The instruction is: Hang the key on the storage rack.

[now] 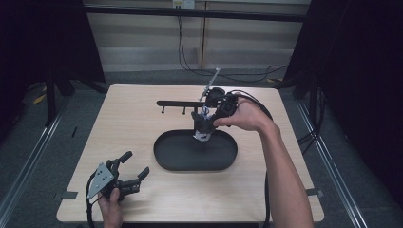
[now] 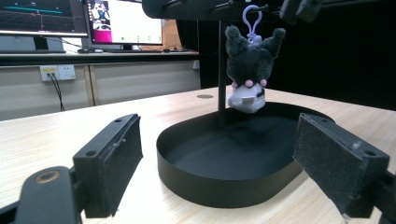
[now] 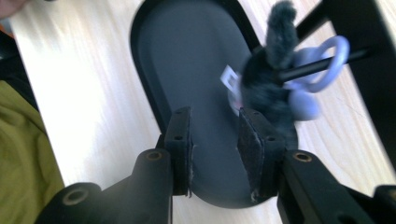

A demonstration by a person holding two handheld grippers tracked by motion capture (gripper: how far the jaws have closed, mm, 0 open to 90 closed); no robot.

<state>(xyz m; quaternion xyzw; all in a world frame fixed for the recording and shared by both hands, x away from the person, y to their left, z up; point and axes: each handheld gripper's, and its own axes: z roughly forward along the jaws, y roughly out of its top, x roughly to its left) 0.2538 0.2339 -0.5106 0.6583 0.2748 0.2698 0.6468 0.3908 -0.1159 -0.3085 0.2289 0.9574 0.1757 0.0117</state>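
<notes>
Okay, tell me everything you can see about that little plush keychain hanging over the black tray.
The plush keychain is a small dark grey fuzzy toy with two ear-like tufts, tiny pink dots and a whitish face part at the bottom. A pale purple clip at its top hooks it onto a peg of the black stand, so it dangles just above the black tray without touching it. The right hand-held gripper is right beside it, jaws parted with nothing between them.
</notes>
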